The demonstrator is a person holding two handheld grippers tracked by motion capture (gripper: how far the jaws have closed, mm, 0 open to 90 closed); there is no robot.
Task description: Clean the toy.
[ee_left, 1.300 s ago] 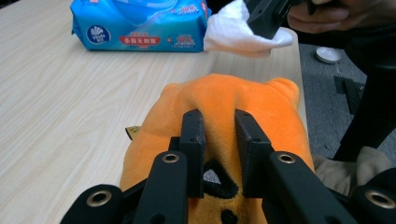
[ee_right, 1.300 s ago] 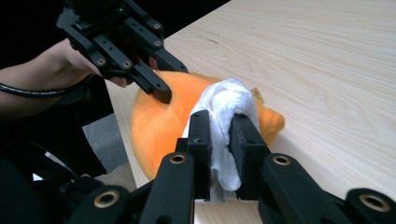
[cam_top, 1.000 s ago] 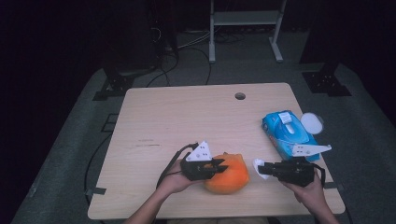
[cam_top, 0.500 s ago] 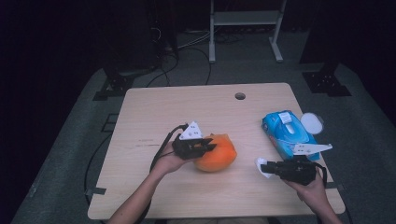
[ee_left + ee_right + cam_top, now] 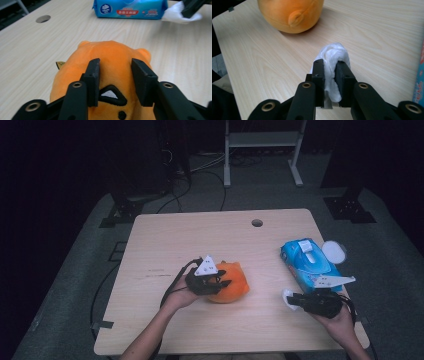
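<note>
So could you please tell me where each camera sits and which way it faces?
High view: above the person's side, looking forward and down on the table; both forearms and grippers show.
Left gripper view: rides the left gripper, looking along its jaws over the orange plush toward the wipes pack.
Right gripper view: rides the right gripper, which clamps a white wipe.
All share the plush.

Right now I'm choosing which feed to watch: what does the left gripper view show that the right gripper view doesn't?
Left gripper view: the table's round hole, the printed label of the wet-wipes pack, and the toy's black stitched patch between the fingers of the left gripper, which have just been opening yet touch the plush. Right gripper view: the right gripper, fingers shut on the white wipe, close up. Both: the orange plush toy, the wipe and the wooden table.
</note>
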